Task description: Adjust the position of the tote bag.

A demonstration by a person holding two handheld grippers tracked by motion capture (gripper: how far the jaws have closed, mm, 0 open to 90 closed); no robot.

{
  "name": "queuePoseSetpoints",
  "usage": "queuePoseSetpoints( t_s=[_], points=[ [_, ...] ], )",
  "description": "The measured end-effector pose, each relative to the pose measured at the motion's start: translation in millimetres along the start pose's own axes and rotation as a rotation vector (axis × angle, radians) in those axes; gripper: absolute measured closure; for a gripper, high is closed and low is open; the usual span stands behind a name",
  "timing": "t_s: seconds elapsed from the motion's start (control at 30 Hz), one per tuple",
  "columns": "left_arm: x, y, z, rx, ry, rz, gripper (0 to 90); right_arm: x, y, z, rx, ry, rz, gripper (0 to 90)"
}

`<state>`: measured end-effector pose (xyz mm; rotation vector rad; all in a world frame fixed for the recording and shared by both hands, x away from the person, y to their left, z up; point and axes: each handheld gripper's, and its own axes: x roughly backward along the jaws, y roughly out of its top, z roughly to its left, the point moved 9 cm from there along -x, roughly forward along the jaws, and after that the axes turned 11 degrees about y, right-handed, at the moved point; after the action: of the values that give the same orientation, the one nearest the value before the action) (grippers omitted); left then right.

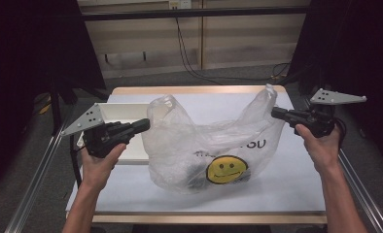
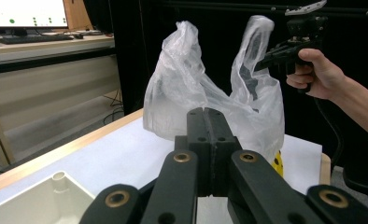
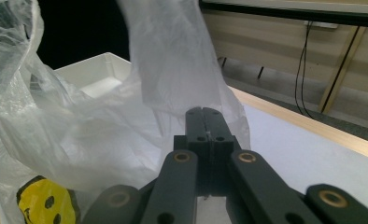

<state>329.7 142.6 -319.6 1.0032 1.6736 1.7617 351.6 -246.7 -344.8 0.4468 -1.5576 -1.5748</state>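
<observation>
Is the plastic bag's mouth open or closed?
Open: the plastic bag has its two handles pulled apart.

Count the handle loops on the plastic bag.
2. The left handle loop stands up near the left hand-held gripper; the right handle loop rises beside the right hand-held gripper. None seems hidden.

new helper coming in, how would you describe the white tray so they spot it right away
Start at the table with the white top. On its left side, beside the clear plastic bag with the yellow smiley, lies a shallow white tray. It is the one rigid, opaque thing there.
</observation>
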Motion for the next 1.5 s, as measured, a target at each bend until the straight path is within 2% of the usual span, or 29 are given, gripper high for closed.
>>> queuePoseSetpoints(
  t_s=[0.2, 0.33, 0.4, 0.5, 0.63, 0.67, 0.73, 0.77, 0.83, 0.9, 0.93, 1.0, 1.1, 1.2, 1.3, 1.43, 1.5],
  points=[
    [18.9, -0.8, -16.0, 0.018, -0.064, -0.02, 90.0, 9.8, -7.4, 3.1, 0.013, -0.027, 0.014, 90.0],
    [28.2, -1.4, -28.1, 0.007, -0.096, -0.029, 90.0, 11.4, -13.8, 17.1, 0.045, -0.028, 0.038, 90.0],
    [29.7, -6.3, -34.5, -0.006, -0.108, -0.014, 90.0, 12.0, -16.4, 21.0, 0.044, -0.025, 0.039, 90.0],
    [30.4, -24.8, -44.5, -0.046, -0.132, 0.059, 90.0, 14.3, -21.9, 20.7, 0.039, -0.032, 0.047, 90.0],
    [31.1, -47.0, -54.2, -0.074, -0.134, 0.141, 90.0, 13.4, -35.3, 16.4, 0.018, -0.039, 0.076, 90.0],
    [30.8, -50.1, -54.9, -0.086, -0.124, 0.156, 90.0, 11.9, -40.5, 14.9, 0.02, -0.042, 0.093, 90.0],
    [28.4, -56.1, -52.9, -0.096, -0.116, 0.178, 90.0, 8.2, -47.4, 13.8, 0.011, -0.048, 0.115, 90.0],
    [26.5, -59.7, -51.5, -0.085, -0.122, 0.181, 90.0, 5.4, -52.3, 12.5, 0.01, -0.052, 0.129, 90.0],
    [23.4, -69.8, -50.0, -0.089, -0.13, 0.209, 90.0, 1.1, -60.8, 9.9, -0.004, -0.051, 0.143, 90.0],
    [20.2, -83.7, -50.2, -0.103, -0.145, 0.253, 90.0, -2.1, -70.8, 6.5, -0.015, -0.052, 0.168, 90.0],
    [17.8, -92.2, -49.0, -0.116, -0.134, 0.281, 90.0, -3.1, -73.9, 5.3, -0.018, -0.05, 0.173, 90.0],
    [15.8, -102.7, -48.9, -0.105, -0.153, 0.309, 90.0, -6.0, -83.3, 3.1, -0.034, -0.048, 0.193, 90.0],
    [12.6, -116.5, -48.3, -0.135, -0.132, 0.363, 90.0, -7.8, -93.2, 2.5, -0.043, -0.047, 0.208, 90.0],
    [9.8, -128.0, -49.4, -0.134, -0.14, 0.389, 90.0, -9.9, -106.0, 0.8, -0.067, -0.047, 0.231, 90.0],
    [5.5, -143.0, -51.5, -0.109, -0.151, 0.41, 90.0, -13.4, -121.4, -1.2, -0.09, -0.054, 0.252, 90.0],
    [-0.8, -166.8, -57.5, -0.137, -0.161, 0.485, 90.0, -19.6, -139.9, -3.5, -0.091, -0.065, 0.316, 90.0],
    [-4.0, -179.7, -57.5, -0.164, -0.148, 0.532, 90.0, -21.7, -147.0, -4.6, -0.103, -0.067, 0.33, 90.0]
  ],
)
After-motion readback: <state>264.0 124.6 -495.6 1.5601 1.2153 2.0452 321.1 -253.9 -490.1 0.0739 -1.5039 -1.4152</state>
